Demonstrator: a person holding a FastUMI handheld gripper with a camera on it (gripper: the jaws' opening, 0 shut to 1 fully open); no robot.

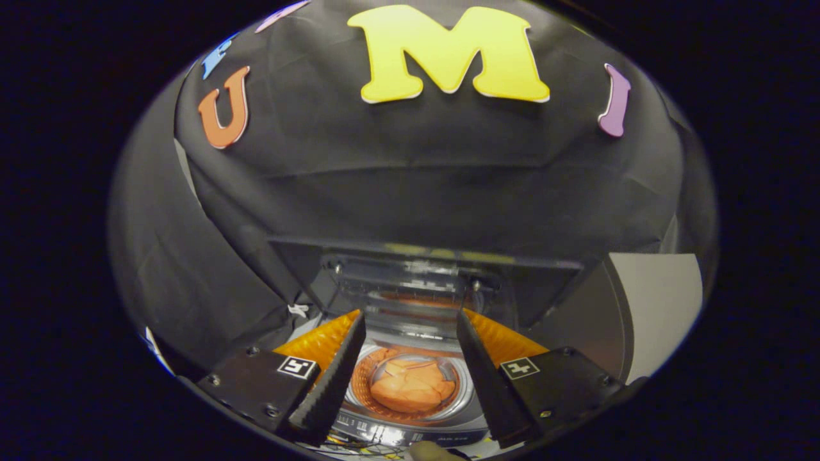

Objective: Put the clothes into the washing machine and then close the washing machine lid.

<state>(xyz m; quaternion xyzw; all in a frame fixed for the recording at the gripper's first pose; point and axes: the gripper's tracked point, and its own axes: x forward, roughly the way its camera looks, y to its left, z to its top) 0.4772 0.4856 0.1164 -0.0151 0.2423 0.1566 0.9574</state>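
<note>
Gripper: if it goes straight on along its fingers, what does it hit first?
Probably the raised lid of the washing machine, standing beyond the open gripper. The orange clothes lie in the drum between the fingers; depth is unclear.

The gripper [410, 323] is held with its two fingers spread wide apart, nothing between them and nothing pressed by either. The left finger [330, 378] slants up and inward, its ribbed black pad facing the gap; the right finger [483, 378] mirrors it. Each finger rises from a black mounting block carrying a small square marker, with orange ribbed backing behind the far tips.
</note>
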